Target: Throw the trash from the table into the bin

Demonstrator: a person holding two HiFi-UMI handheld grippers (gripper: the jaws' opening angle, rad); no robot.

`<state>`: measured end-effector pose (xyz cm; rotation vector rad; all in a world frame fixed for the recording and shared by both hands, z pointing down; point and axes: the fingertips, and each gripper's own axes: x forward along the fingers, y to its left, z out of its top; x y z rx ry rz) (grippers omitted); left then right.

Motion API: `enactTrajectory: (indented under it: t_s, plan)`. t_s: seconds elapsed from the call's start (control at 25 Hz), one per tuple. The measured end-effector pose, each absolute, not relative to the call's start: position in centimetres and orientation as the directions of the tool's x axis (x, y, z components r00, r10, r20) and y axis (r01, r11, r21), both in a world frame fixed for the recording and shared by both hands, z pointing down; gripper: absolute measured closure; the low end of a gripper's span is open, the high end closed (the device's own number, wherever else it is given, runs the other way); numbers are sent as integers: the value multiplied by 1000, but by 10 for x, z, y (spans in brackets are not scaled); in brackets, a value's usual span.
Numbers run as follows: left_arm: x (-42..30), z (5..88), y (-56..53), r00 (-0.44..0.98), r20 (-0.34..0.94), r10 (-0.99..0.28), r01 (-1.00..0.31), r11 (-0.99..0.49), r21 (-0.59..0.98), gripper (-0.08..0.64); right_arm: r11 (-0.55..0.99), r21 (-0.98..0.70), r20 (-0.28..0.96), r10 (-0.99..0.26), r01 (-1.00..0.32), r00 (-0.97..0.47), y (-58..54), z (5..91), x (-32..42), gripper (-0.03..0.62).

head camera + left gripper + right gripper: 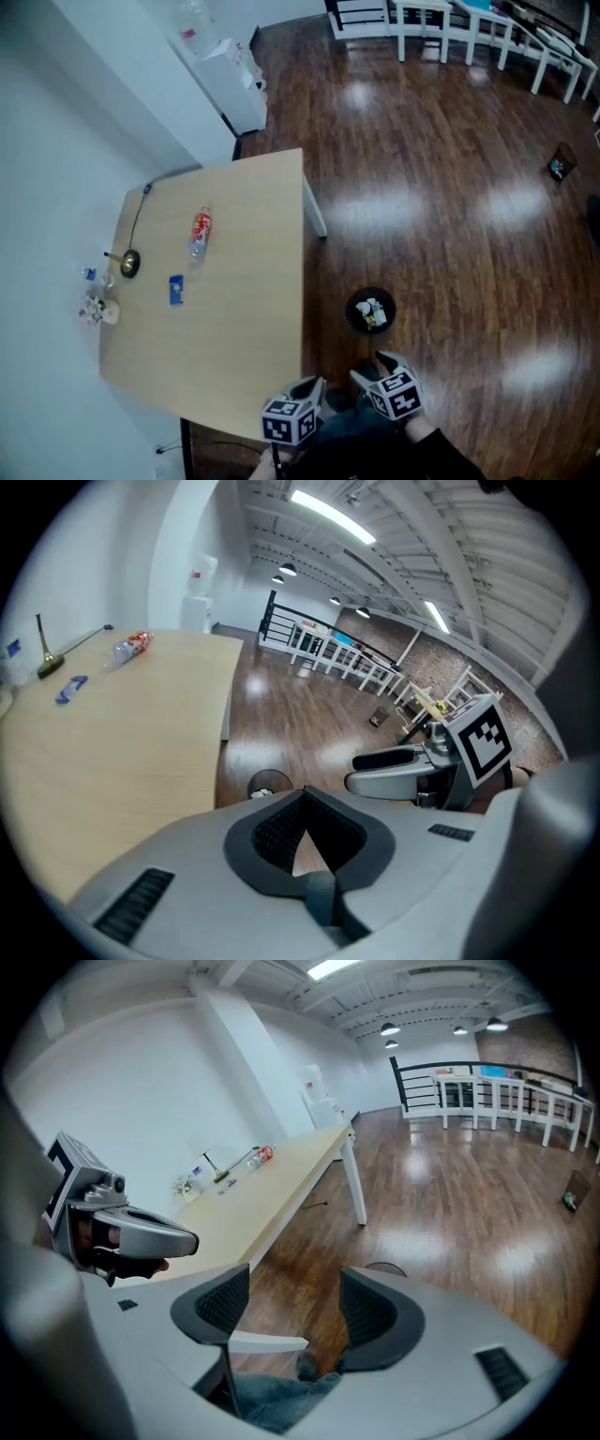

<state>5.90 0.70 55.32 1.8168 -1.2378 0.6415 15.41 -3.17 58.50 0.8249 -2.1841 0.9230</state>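
A plastic bottle with a red label (200,232) lies on the wooden table (244,319), and a small blue packet (176,289) lies nearer to me. Crumpled scraps (97,308) sit at the table's left edge. The round black bin (370,311) stands on the floor right of the table and holds some trash. My left gripper (311,385) hangs shut and empty over the table's near corner, its pads (281,827) meeting at the tips. My right gripper (373,367) is open with nothing in it, just short of the bin. Its pads (223,1305) stand apart.
A brass stand (128,263) with a thin rod rests on the table's left side. A white cabinet (232,82) stands beyond the table against the wall. White railings (469,23) line the far end. A small dark object (561,165) lies on the floor at right.
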Motion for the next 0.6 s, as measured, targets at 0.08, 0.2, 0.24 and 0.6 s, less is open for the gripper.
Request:
enactTrajectory:
  t_s: [0.08,0.2,0.24,0.6]
  plan:
    - [38,540,14,364,768,-527,-929,-147,340,555,580,-387,723,-292,-717,-626,-26,569,131,281]
    - [4,522,33,339,765,-547,-936,-117,331,555,608,-394,717,-266,-689,-645,-9,546,92,281]
    - [-5,519,35,324,758,-567,-939,-91,333,555,641,-382,714,-253,-666,-653,-10,540,80,281]
    - [-82,514,50,145,661,-736,-918,149,367,555,859,-236,687,-182,-454,-703,-16,505,-10,282]
